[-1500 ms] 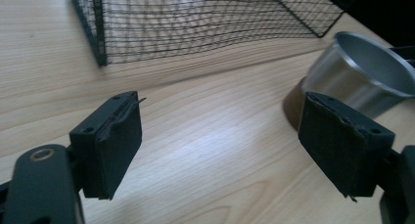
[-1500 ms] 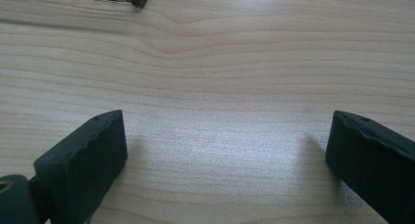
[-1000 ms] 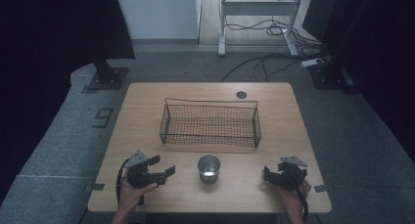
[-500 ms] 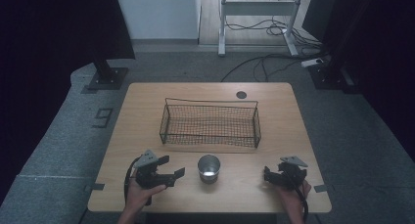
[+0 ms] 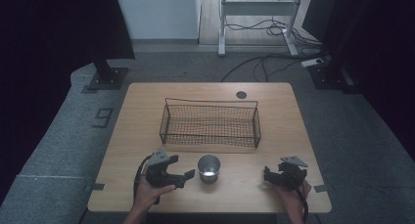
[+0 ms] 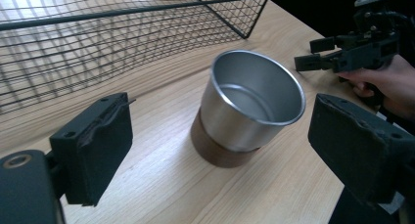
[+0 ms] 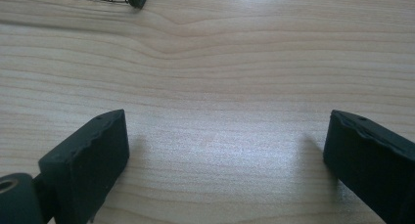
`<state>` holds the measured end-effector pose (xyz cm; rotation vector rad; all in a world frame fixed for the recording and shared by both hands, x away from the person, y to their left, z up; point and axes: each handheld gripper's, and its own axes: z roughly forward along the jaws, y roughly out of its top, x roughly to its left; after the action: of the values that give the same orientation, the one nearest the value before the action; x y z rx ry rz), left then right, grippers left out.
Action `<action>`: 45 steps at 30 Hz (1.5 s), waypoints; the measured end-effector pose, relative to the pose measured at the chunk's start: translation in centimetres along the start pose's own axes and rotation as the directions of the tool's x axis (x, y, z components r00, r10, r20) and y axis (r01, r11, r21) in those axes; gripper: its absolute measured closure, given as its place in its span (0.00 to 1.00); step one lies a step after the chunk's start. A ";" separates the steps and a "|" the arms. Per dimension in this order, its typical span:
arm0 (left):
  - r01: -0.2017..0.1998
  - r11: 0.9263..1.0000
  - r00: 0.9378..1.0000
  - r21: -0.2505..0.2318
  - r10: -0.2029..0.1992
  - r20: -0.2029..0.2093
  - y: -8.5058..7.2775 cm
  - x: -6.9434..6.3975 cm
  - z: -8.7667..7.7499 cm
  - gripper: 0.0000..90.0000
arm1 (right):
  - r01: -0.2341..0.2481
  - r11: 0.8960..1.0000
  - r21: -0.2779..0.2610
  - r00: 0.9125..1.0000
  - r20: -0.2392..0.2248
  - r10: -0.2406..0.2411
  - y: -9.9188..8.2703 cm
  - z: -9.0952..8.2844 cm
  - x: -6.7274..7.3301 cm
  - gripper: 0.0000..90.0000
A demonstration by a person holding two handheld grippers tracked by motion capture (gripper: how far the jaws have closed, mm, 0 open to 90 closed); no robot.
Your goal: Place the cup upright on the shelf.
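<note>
My left gripper (image 5: 188, 174) has just been opening its jaws, empty, to take the metal cup (image 5: 209, 168) just beside it. My right gripper (image 5: 266, 174), jaws apart, waits farther from the cup.

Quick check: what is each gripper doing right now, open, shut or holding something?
Left gripper: open, jaws just opening, the metal cup ahead of them, not gripped.
Right gripper: open, nothing between its jaws, over the table.
</note>
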<state>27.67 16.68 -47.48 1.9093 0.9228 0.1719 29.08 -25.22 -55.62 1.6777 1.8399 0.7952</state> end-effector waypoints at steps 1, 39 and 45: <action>-0.002 1.000 1.000 0.001 0.002 0.002 0.1 -0.1 0.1 0.10 | -0.002 1.000 0.002 1.000 -0.001 0.002 0.0 0.0 0.0 0.03; -0.050 0.994 0.999 0.101 0.049 0.009 0.9 -2.3 6.6 0.01 | -0.003 1.000 -0.001 1.000 0.003 0.003 0.0 0.0 0.0 0.04; -0.063 0.990 0.998 0.124 0.063 0.004 0.9 -2.7 7.9 0.01 | -0.003 1.000 -0.001 1.000 0.003 0.003 0.0 0.0 0.0 0.04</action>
<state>30.06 9.06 -50.13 2.0548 0.8911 0.1547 29.07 -25.25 -55.62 1.6807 1.8349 0.7947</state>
